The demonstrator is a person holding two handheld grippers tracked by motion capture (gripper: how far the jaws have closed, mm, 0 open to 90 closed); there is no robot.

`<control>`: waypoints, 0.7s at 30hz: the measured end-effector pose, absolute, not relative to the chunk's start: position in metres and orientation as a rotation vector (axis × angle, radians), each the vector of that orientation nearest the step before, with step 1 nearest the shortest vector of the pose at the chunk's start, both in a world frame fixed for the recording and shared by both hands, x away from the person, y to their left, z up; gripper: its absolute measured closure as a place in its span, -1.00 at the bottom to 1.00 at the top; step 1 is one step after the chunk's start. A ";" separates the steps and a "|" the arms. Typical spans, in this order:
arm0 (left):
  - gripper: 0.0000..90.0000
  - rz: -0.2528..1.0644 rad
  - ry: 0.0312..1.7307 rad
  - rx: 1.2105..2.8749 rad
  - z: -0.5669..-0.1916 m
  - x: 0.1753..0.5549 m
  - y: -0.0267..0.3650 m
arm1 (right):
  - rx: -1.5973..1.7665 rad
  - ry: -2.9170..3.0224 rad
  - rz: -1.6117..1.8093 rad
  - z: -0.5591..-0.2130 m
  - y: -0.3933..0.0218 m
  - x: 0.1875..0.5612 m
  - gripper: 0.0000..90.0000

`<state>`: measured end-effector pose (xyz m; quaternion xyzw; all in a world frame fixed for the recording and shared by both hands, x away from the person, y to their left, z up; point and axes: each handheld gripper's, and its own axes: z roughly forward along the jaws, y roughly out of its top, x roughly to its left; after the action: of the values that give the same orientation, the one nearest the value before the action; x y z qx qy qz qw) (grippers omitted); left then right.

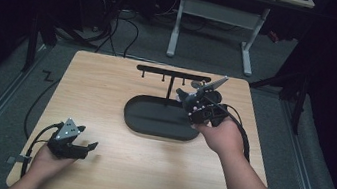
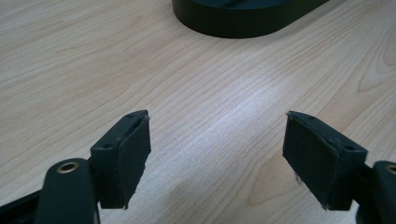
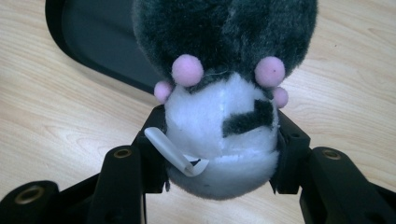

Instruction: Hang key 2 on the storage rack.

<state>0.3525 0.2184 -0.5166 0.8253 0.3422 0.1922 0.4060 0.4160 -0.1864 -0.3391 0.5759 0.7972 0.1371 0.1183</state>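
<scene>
1. right gripper [image 3: 219,154]: jaws closed against both sides of a plush toy [image 3: 224,93], pressing on its white part; nothing else between them.
2. plush toy: dark grey fur above, white below, with a dark patch on the white and four small pink pompoms [image 3: 187,70] at the seam between the two colours. a small white tag [image 3: 170,151] curls out at one side beside a jaw.
3. in the high view the right gripper [image 1: 190,103] is held up in the right hand [image 1: 223,135], over the right end of the black oval tray [image 1: 144,124]; the toy is at its tip but too small there to make out detail.
4. tray sits mid-table, with a black t-shaped rack [image 1: 173,74] rising from its far edge; small hooks hang under the crossbar.
5. left gripper [image 2: 217,158]: jaws wide apart, bare wood between the pads [image 2: 133,161], holding nothing.
6. in the high view the left gripper [image 1: 85,149] rests low at the near left corner of the wooden table [image 1: 108,80], in the left hand [image 1: 45,162], well apart from the tray.
7. tray edge [image 2: 243,23] visible ahead of the left jaws.
</scene>
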 end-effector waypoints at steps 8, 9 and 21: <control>-0.47 0.483 0.864 2.084 -0.517 0.352 0.219 | 1.688 2.280 0.420 -0.330 -0.186 0.431 0.12; -0.47 0.484 0.863 2.085 -0.517 0.352 0.219 | 1.691 2.271 0.416 -0.329 -0.185 0.433 0.11; -0.47 0.484 0.863 2.088 -0.517 0.352 0.219 | 1.662 2.240 0.331 -0.338 -0.177 0.449 0.11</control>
<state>0.3517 0.2194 -0.5167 0.8269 0.3415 0.1917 0.4035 0.4493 -0.1767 -0.3384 0.5835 0.7865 0.1164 0.1655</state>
